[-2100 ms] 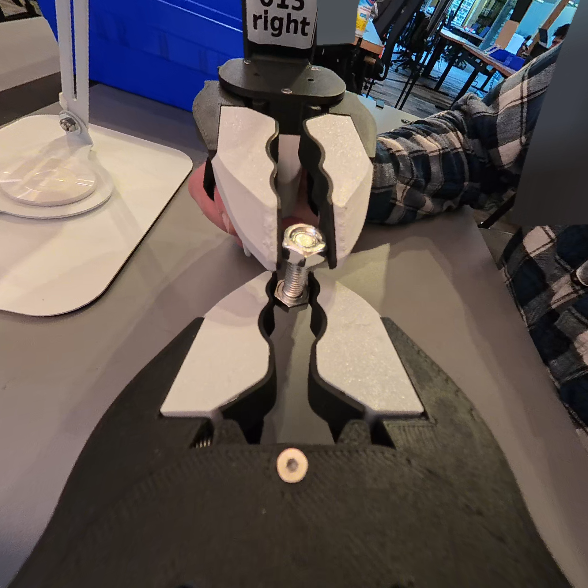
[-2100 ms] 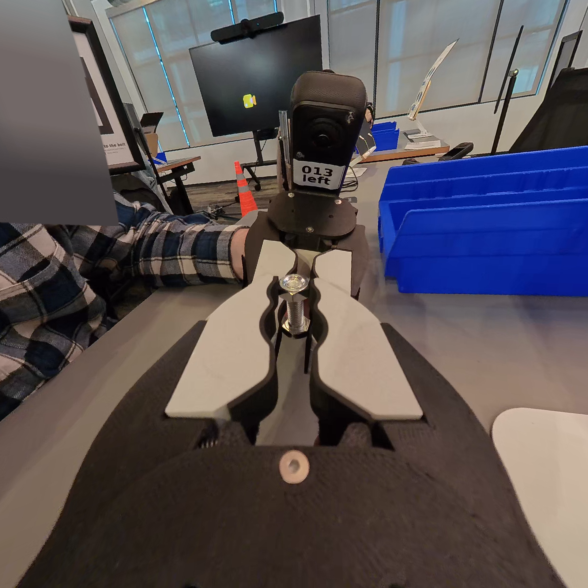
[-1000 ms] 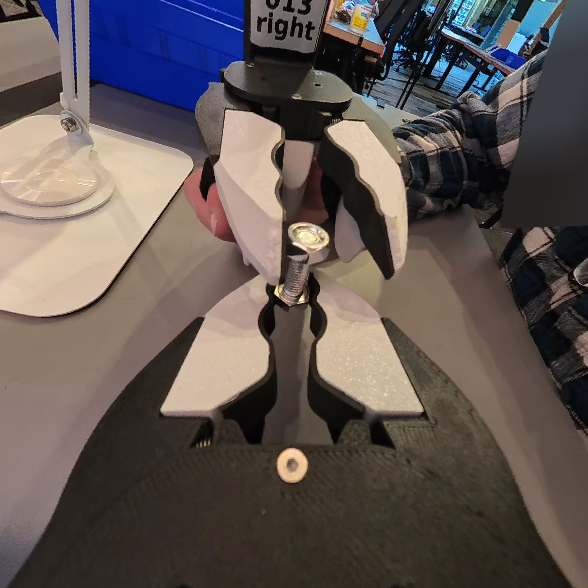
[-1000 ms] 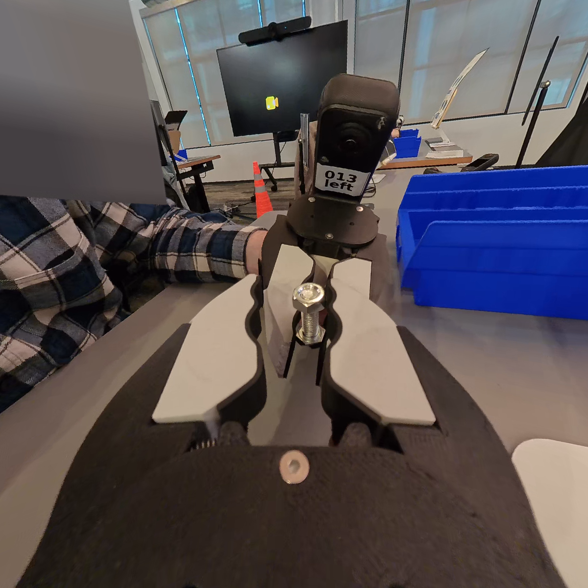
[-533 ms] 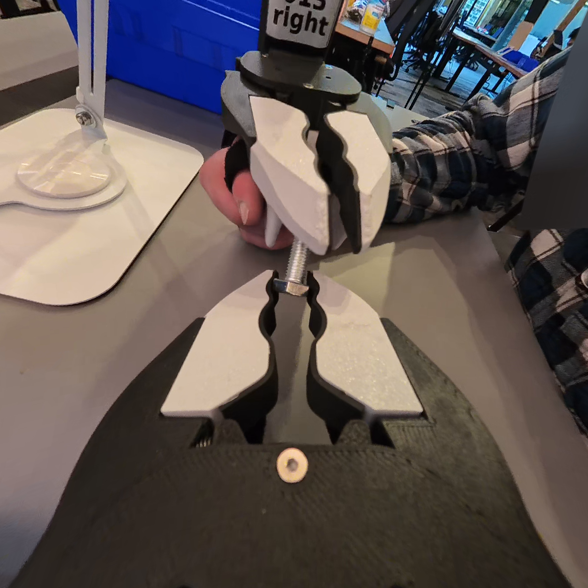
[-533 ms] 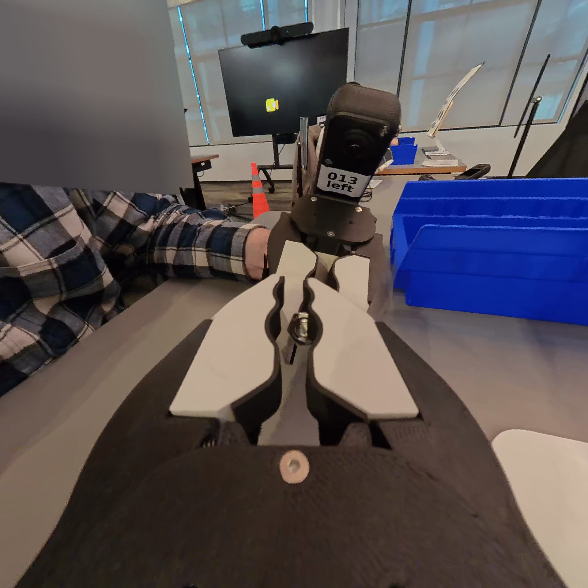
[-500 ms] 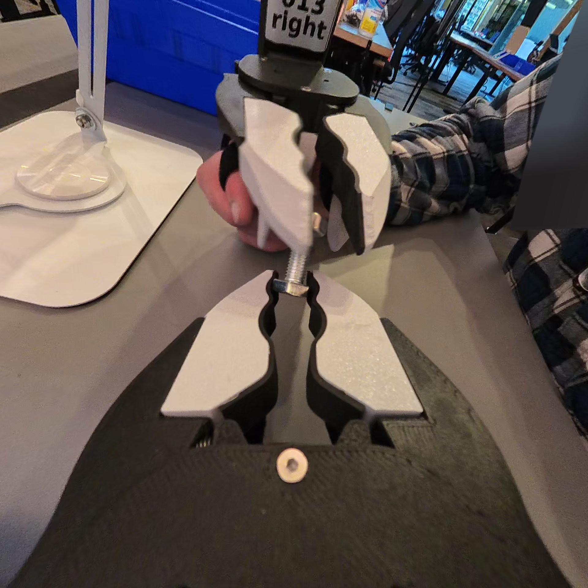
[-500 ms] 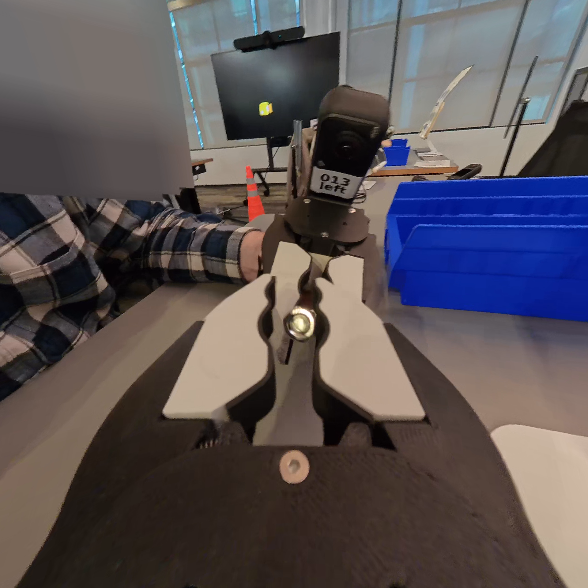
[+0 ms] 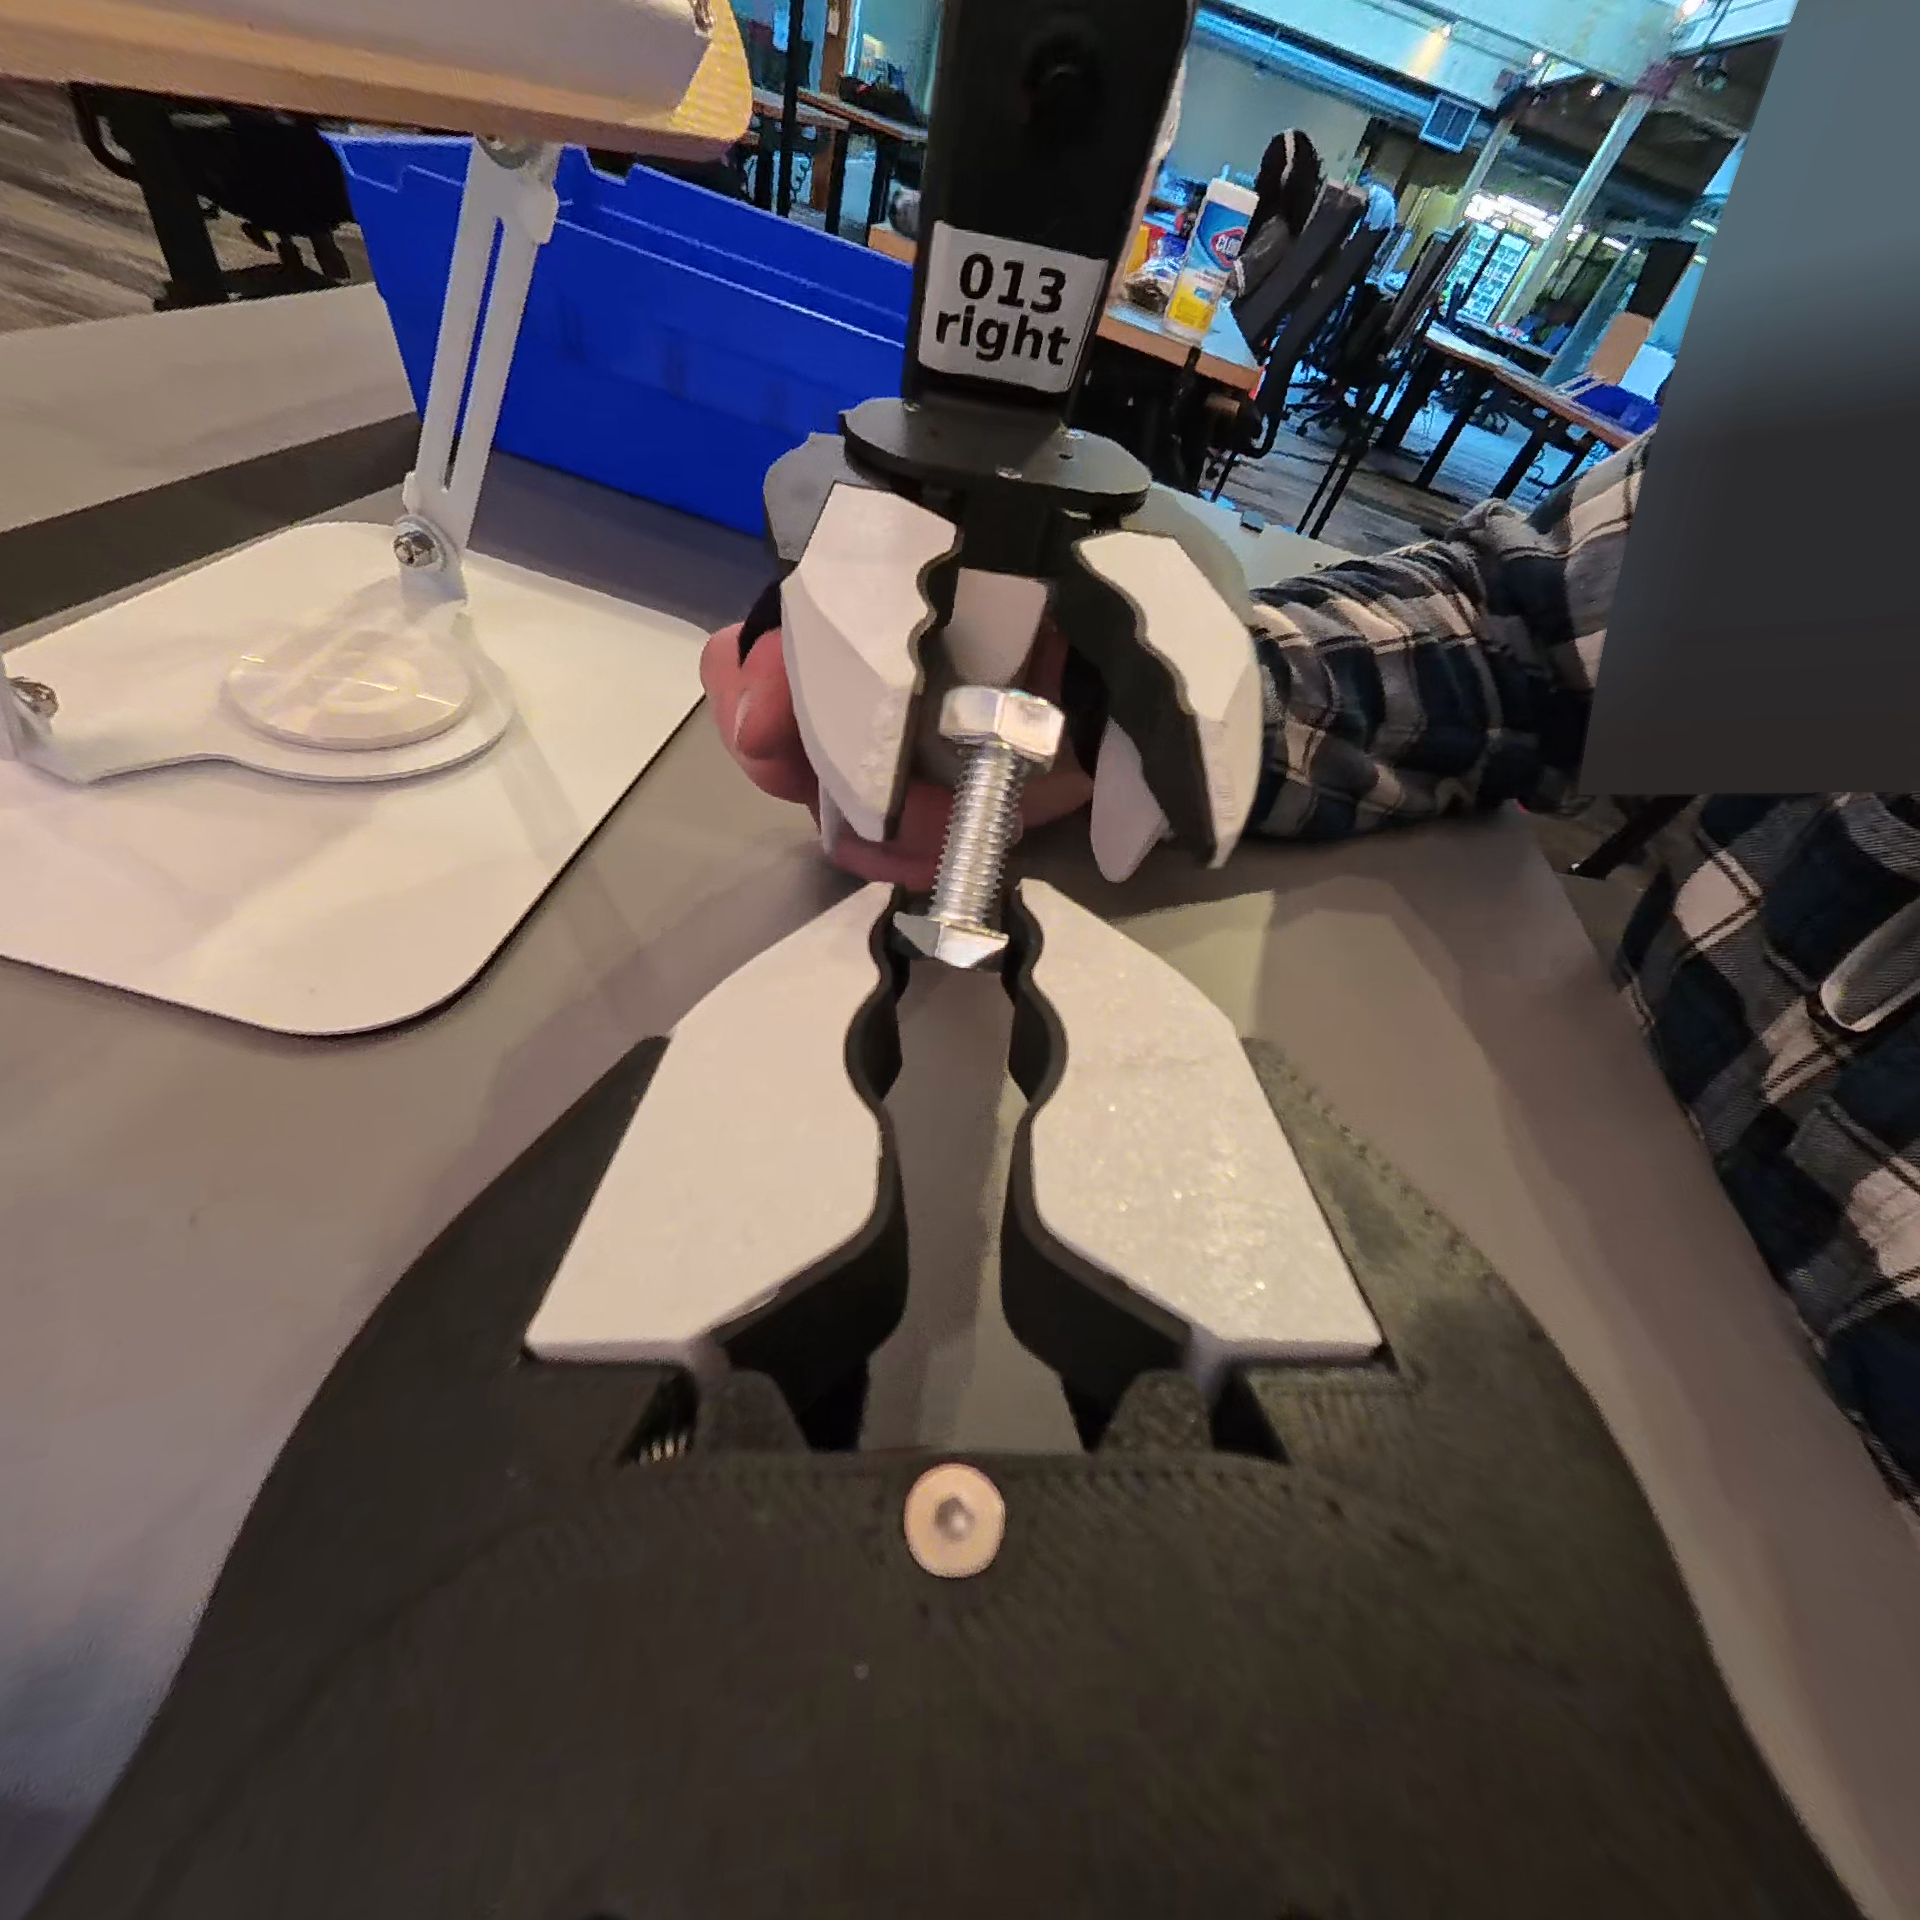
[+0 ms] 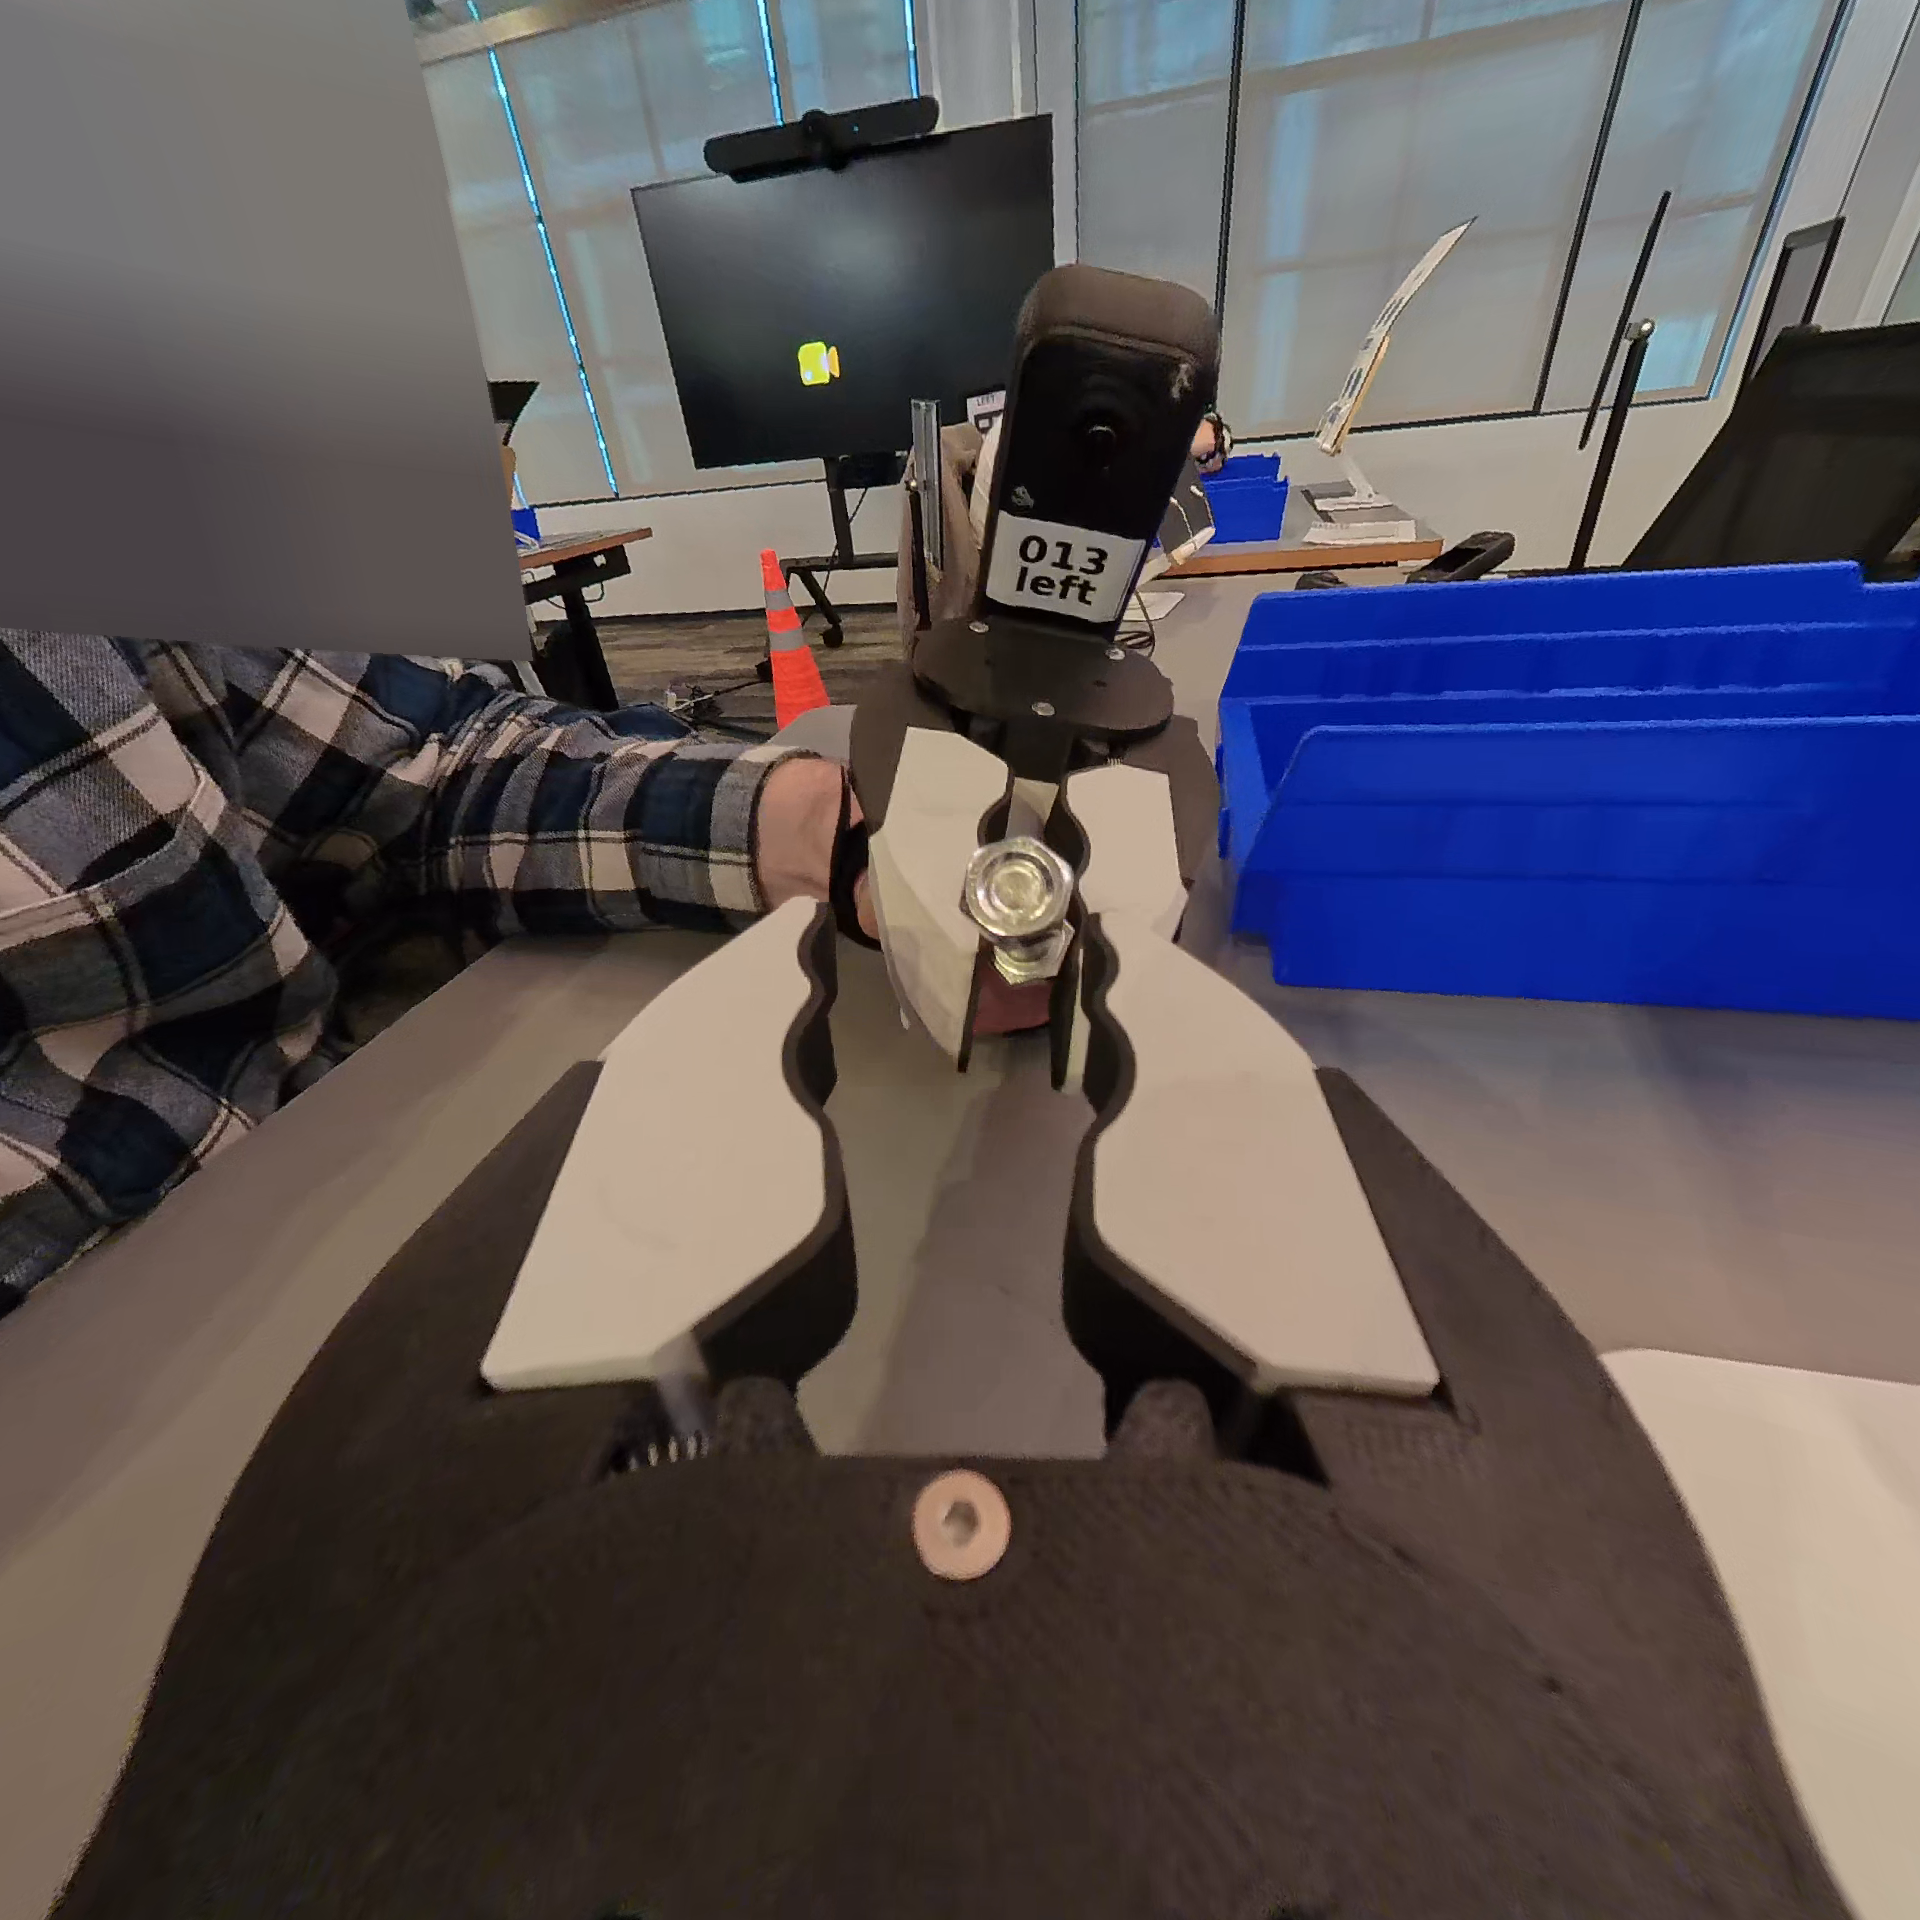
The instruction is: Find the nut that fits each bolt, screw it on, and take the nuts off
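A silver nut (image 9: pixel 951 940) is seen pinched between the fingertips of the left gripper (image 9: pixel 954 935), just above the centre of the left wrist view, with a bolt (image 9: pixel 987 800) threaded through it and rising up and slightly to the right towards the right gripper (image 9: pixel 992 800). The right gripper is spread: its two white fingers (image 9: pixel 852 665) stand either side of the bolt head, with a clear gap on the right-hand side, so the bolt is judged not to be clamped by it; contact on the left-hand finger cannot be settled. In the right wrist view the same pair is found just above centre, the bolt (image 10: pixel 1018 894) seen head-on and the nut (image 10: pixel 1031 961) just below it between the far gripper's fingertips (image 10: pixel 935 935). A matching nut is judged to have been found and started for this bolt, since it sits at the far end of the thread, well apart from the head; whether it is being run on or taken off cannot be told. A fresh hold on the head is judged to be needed before turning, and other bolts or nuts are not in view. The bolt is bright zinc-coloured, hex-headed, with coarse thread along its visible shank; the nut is hexagonal and equally shiny. Everything is held above a grey counter (image 9: pixel 312 1143), with a white stand base (image 9: pixel 260 831) at the left and blue bins (image 10: pixel 1558 810) at the right of the other view.
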Motion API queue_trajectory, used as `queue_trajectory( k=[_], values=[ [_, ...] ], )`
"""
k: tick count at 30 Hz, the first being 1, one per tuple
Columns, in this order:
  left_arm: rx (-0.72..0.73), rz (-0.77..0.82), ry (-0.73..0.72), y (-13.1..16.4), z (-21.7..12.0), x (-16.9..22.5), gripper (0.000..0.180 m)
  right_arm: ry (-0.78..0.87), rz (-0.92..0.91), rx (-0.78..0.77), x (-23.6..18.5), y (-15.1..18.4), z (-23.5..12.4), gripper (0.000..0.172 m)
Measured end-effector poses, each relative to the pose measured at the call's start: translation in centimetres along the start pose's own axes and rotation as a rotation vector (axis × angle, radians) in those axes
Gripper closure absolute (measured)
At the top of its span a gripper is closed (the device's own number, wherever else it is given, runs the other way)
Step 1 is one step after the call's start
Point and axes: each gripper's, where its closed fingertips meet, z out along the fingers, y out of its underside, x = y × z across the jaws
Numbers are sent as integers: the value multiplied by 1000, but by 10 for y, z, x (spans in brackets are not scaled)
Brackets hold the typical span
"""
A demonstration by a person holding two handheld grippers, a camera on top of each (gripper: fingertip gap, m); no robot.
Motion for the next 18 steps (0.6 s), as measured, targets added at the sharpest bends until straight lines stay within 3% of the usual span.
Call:
queue_trajectory(
  k=[4,9,18],
  values=[
    [14,-14,14,0,3,0,164,16,-1,46,-2,-11,5,120],
    [34,-15,34,-3,4,4,164,88,-51,36,5,-17,5,148],
    [49,18,59,-7,5,11,164,40,-26,48,1,-23,12,153]
  ],
)
